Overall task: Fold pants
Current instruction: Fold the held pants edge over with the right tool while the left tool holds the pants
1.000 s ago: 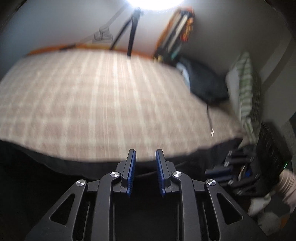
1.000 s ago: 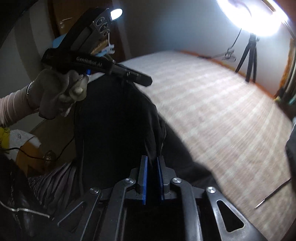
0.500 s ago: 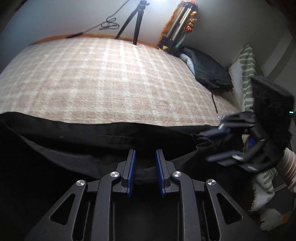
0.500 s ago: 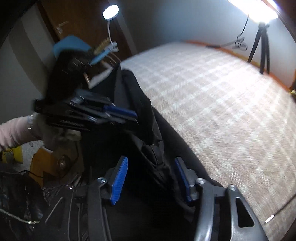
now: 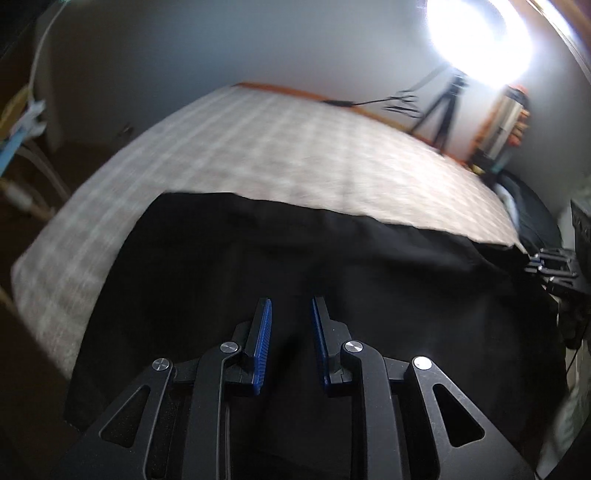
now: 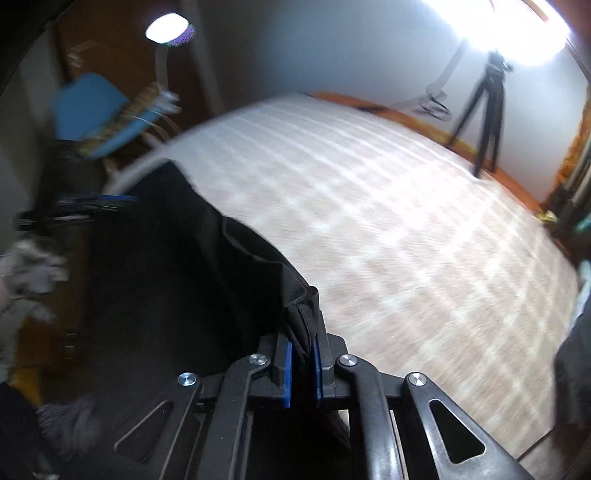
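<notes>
Black pants (image 5: 295,240) lie spread over the near edge of a plaid bed cover (image 5: 295,155). My left gripper (image 5: 291,301) sits low over them, its blue pads a little apart with dark cloth bunched between them. In the right wrist view the pants (image 6: 184,277) run from the left up to my right gripper (image 6: 302,341). Its jaws are closing, and the pads press on a folded corner of the cloth. My right gripper (image 5: 554,266) shows at the pants' far right end in the left wrist view. The left gripper (image 6: 74,210) is a blur at the left.
A bright ring light on a tripod (image 5: 443,110) stands behind the bed (image 6: 406,221). A dark bag (image 5: 532,210) lies at the bed's right side. A blue chair (image 6: 92,114) and a lamp (image 6: 168,29) stand to the left. A gloved hand (image 6: 29,269) is at the left.
My right gripper opened wide and closed again on the pants' corner. The left gripper swung across, and the pants, which hung off the bed's edge, now lie over the cover.
</notes>
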{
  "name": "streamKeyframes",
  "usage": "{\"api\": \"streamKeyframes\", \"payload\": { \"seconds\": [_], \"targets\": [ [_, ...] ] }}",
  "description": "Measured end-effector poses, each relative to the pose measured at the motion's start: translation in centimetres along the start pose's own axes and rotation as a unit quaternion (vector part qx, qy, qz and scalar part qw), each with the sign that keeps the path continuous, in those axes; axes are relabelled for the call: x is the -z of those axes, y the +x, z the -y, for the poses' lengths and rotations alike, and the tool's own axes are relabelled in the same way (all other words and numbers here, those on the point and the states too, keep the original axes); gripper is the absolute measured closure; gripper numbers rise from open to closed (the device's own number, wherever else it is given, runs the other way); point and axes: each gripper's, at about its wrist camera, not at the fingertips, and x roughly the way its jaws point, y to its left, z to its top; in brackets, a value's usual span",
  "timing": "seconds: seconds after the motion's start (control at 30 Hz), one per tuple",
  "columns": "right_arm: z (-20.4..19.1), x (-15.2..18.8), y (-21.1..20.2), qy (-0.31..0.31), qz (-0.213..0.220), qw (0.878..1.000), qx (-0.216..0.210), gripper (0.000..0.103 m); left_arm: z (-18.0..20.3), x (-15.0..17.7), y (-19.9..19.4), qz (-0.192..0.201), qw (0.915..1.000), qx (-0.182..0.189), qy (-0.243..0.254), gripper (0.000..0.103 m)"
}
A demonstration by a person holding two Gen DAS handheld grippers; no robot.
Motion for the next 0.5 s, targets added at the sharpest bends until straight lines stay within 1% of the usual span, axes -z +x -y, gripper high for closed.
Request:
{"api": "streamKeyframes", "payload": {
  "seconds": [0.03,0.07,0.13,0.2,0.23,0.27,0.3,0.33,0.4,0.43,0.5],
  "targets": [
    [0.2,-0.4,1.4,-0.003,-0.022,1.000,0.010,0.092,-0.7,0.1,0.1,0.000,0.9999,-0.002,-0.010,0.083],
    [0.2,-0.4,1.9,-0.008,-0.028,0.999,0.022,0.088,-1.1,0.2,-0.1,0.002,0.9999,-0.004,-0.014,0.083],
    [-0.3,-0.4,2.6,-0.037,-0.035,0.998,0.048,0.086,-2.1,0.3,-1.0,0.010,0.9996,-0.013,-0.023,0.083],
    [-0.2,-0.4,2.6,-0.037,-0.035,0.996,0.068,0.071,-3.5,0.5,-2.3,0.019,0.9987,-0.010,-0.046,0.083],
    [0.1,-0.6,2.5,-0.026,-0.037,0.996,0.080,0.058,-4.6,0.6,-3.2,0.024,0.9979,-0.009,-0.060,0.083],
    [0.6,-0.5,2.0,-0.015,-0.038,0.996,0.083,0.053,-5.4,0.9,-4.1,0.029,0.9969,-0.009,-0.072,0.083],
    [1.1,-0.5,1.4,-0.005,-0.036,0.996,0.084,0.052,-6.5,1.3,-5.3,0.034,0.9956,-0.006,-0.087,0.082],
    [1.4,-0.5,0.8,0.006,-0.031,0.996,0.087,0.051,-7.1,1.5,-6.2,0.036,0.9947,-0.005,-0.096,0.078],
    [1.6,-0.4,-0.9,0.023,-0.013,0.995,0.094,0.050,-8.5,2.4,-7.9,0.043,0.9924,-0.010,-0.115,0.050],
    [1.6,-0.5,-1.9,0.034,-0.002,0.995,0.092,0.048,-9.4,3.0,-8.8,0.047,0.9907,-0.011,-0.127,0.046],
    [0.9,-0.2,-3.7,0.054,0.018,0.996,0.072,0.041,-10.3,3.9,-9.7,0.046,0.9888,-0.007,-0.142,0.045]
  ]
}}
